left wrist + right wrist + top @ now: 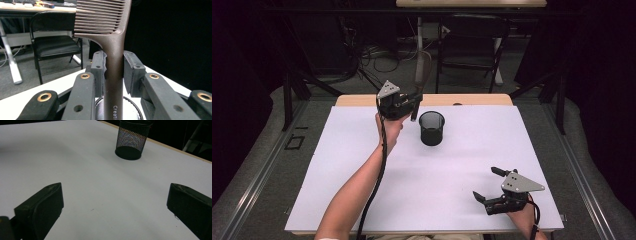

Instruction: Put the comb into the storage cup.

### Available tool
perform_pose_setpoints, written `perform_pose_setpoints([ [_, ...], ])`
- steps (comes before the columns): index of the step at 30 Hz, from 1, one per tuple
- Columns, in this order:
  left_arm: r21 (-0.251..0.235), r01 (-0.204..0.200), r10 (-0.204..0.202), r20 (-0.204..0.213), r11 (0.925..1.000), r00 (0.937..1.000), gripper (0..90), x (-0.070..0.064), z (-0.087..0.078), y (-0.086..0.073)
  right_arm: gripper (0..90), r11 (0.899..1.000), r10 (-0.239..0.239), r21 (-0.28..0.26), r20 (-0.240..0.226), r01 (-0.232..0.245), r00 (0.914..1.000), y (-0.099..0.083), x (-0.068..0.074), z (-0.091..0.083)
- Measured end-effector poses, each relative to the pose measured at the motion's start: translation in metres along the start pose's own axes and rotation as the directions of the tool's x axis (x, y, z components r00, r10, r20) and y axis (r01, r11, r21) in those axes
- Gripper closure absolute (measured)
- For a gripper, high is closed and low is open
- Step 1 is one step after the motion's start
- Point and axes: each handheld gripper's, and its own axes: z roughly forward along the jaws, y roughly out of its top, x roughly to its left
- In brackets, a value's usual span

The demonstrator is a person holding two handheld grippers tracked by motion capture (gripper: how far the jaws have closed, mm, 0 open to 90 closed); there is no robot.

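One brown comb point(113, 50) is what it's all about right now, pinched by its handle between the jaws of the left gripper point(113, 66), teeth end sticking up well past the jaw tips. Looks like stiff, light plastic with a smooth handle, so I'd guess it could slip or swivel if the squeeze loosens; gripping mid-handle like this seems like the sensible spot, away from the thin teeth. Right below the jaws, in the left gripper view, you can see the rim of the black mesh cup point(432, 128), so my guess is the comb is headed in there handle-first. In the high view the left hand point(390, 127) is raised over the far part of the white worktop point(362, 175), forearm stretched forward, just beside the cup. The right gripper point(490, 185) sits low near the person, jaws spread wide with nothing between them, well apart from the cup.
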Motion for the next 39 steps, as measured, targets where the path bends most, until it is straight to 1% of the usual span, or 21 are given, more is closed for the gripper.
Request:
perform_pose_setpoints([
  [1, 0.004, -0.009, 0.009, -0.003, 1.0000, 1.0000, 72.5, -0.001, 0.000, 0.000, 0.3, 1.000, -0.001, 0.001, 0.001, 0.001, 1.0000, 0.000, 0.000, 0.000],
  [4, -0.009, -0.010, 0.010, 0.003, 0.9999, 0.9999, 72.5, -0.001, 0.003, 0.000, 0.3, 1.000, 0.001, 0.002, 0.000, -0.001, 1.0000, 0.000, 0.000, 0.000],
  [6, -0.017, -0.007, 0.007, 0.007, 0.9998, 1.0000, 72.6, -0.001, 0.004, 0.000, 0.3, 1.000, 0.001, 0.001, 0.001, -0.001, 1.0000, 0.000, 0.000, 0.000],
  [7, -0.018, -0.008, 0.008, 0.002, 0.9998, 1.0000, 72.5, -0.001, 0.004, 0.000, 0.3, 1.000, 0.000, 0.001, 0.000, 0.000, 1.0000, 0.000, 0.000, 0.000],
  [22, -0.032, -0.006, 0.006, 0.003, 0.9995, 1.0000, 72.6, 0.000, 0.013, 0.001, 0.3, 1.000, 0.001, 0.001, -0.001, -0.001, 1.0000, 0.000, 0.000, 0.000],
  [25, -0.041, 0.001, -0.001, 0.007, 0.9991, 1.0000, 72.6, 0.000, 0.014, 0.000, 0.4, 1.000, 0.003, 0.002, -0.002, -0.003, 1.0000, 0.000, -0.001, 0.000],
  [28, -0.046, -0.005, 0.006, 0.008, 0.9989, 0.9999, 72.6, 0.000, 0.016, 0.000, 0.4, 1.000, 0.002, 0.002, -0.003, -0.002, 1.0000, 0.000, -0.001, 0.001],
  [32, -0.060, 0.003, -0.003, 0.012, 0.9982, 0.9999, 72.5, 0.000, 0.018, 0.000, 0.4, 1.000, 0.004, 0.003, -0.003, -0.004, 1.0000, 0.000, -0.001, 0.000],
  [39, -0.074, 0.005, -0.003, 0.017, 0.9972, 0.9998, 72.6, -0.001, 0.021, -0.001, 0.4, 1.000, 0.002, 0.002, -0.004, -0.002, 1.0000, 0.000, -0.001, 0.000],
])
